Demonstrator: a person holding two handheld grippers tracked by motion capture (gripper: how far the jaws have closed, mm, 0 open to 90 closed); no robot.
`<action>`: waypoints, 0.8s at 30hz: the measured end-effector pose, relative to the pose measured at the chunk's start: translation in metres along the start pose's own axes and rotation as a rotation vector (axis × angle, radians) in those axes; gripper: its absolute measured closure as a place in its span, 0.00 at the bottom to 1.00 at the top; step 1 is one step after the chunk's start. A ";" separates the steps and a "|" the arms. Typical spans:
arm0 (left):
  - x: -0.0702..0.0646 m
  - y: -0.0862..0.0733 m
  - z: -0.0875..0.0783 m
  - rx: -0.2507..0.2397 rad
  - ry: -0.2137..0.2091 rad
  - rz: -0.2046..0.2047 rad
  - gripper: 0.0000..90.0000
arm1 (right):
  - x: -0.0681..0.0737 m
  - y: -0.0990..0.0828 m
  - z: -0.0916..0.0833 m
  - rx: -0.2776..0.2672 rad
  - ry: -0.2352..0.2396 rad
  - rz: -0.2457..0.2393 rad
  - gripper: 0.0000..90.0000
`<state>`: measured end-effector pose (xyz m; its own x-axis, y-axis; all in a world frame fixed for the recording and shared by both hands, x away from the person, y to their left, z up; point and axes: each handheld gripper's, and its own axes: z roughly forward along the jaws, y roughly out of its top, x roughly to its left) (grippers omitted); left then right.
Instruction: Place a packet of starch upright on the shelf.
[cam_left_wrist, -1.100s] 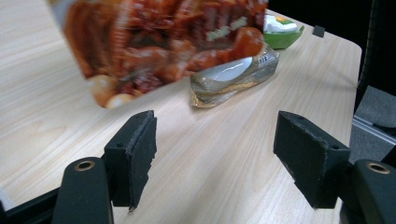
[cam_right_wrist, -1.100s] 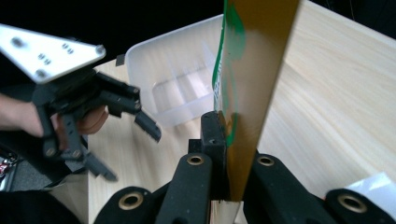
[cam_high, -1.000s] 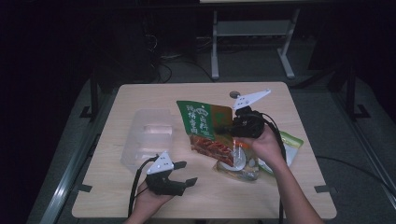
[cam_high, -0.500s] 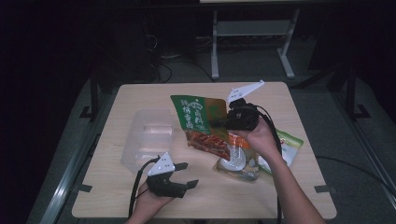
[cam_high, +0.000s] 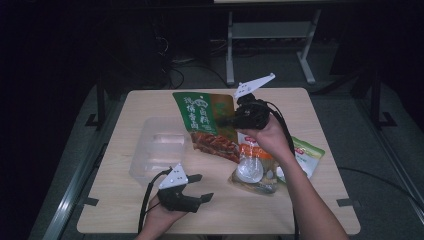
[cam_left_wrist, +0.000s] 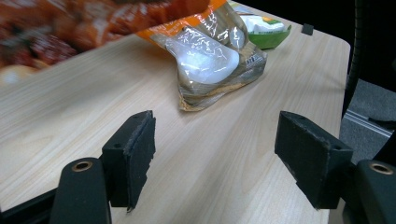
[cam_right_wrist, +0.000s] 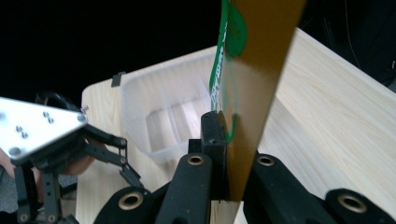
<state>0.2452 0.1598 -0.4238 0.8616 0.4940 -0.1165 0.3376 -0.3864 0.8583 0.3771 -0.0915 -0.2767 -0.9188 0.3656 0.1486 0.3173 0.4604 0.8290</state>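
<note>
Snack packets lie spread across a pale wooden surface (cam_high: 300, 100) as a person works over it with a pair of hand-held tongs. The right tongs (cam_high: 231, 121), held up over the middle of the surface, are clamped on the edge of a green and red snack bag (cam_high: 202, 117), which hangs lifted and tilted, its red lower end pointing down toward the near side. In the right gripper view the tongs (cam_right_wrist: 227, 154) are pressed flat against the thin sheet of the bag (cam_right_wrist: 252, 70), seen edge-on and standing nearly upright. To the left of the bag rests a clear plastic container (cam_high: 155, 147), divided inside and lying flat on the surface. Just right of the bag's lower end, under the right forearm, lies a crinkled clear packet with an orange top (cam_high: 252, 167), and beyond it, toward the right edge, a green and white packet (cam_high: 307, 155). The left tongs (cam_high: 200, 187) rest low at the near edge, well apart from the container, with their jaws spread wide and gripping nothing; the left gripper view shows bare wood between them (cam_left_wrist: 215, 149) and the clear packet (cam_left_wrist: 210, 60) farther off.
</note>
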 end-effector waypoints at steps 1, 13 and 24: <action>0.000 0.000 0.000 0.004 0.000 0.004 0.32 | 0.000 0.002 0.000 -0.004 -0.001 -0.007 1.00; -0.001 0.000 0.001 -0.011 -0.012 -0.024 0.32 | -0.001 0.037 0.019 -0.030 0.031 -0.031 1.00; -0.002 -0.002 0.000 -0.002 -0.027 -0.024 0.31 | -0.004 0.060 0.051 -0.039 0.055 -0.051 1.00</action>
<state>0.2431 0.1592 -0.4252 0.8629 0.4823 -0.1507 0.3578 -0.3726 0.8562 0.4115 -0.0236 -0.2553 -0.9456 0.2965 0.1342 0.2613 0.4455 0.8563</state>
